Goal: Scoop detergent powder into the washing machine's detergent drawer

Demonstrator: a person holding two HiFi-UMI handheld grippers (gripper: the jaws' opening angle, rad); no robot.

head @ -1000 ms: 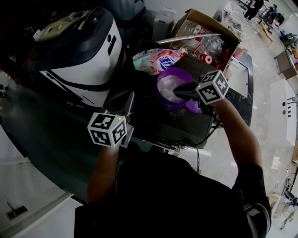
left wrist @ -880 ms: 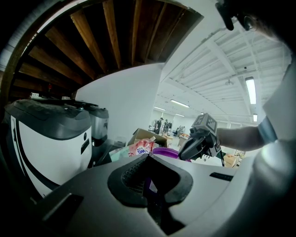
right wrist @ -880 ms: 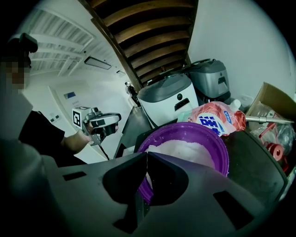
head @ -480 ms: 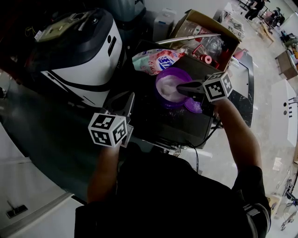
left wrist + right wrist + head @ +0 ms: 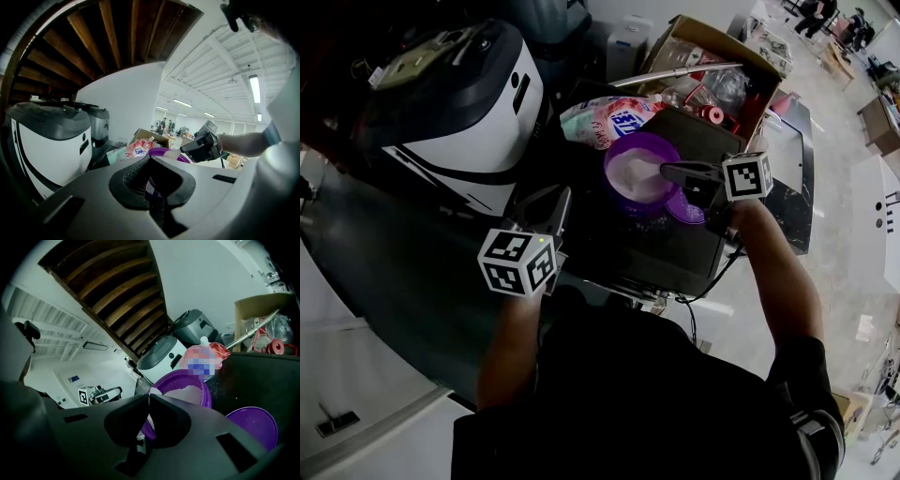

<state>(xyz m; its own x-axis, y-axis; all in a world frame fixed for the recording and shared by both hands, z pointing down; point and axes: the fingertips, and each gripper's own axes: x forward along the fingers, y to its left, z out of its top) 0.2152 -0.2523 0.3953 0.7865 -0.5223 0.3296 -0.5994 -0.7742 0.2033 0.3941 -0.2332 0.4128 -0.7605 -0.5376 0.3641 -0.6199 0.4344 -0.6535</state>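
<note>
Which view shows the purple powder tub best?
Head view: the purple tub shows nearly whole, powder inside. Right gripper view hides part behind its jaws; left gripper view catches only a rim sliver.

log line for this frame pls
phase: scooping | right gripper: shut on scoop, over purple powder tub | left gripper: shut, idle | lid: off

Black shirt [image 5: 628,394]; left gripper [image 5: 548,199] and right gripper [image 5: 667,171] carry black-and-white cubes.

Purple tub [image 5: 611,187], white powder [image 5: 636,169] inside.
Betw. R gripper [image 5: 667,172] jaws: pale scoop [image 5: 173,153]; just beside them purple lid [image 5: 686,210]; beyond, pink-white-blue bag [image 5: 609,117]; its cube [image 5: 747,176] blk/wht squares.
</note>
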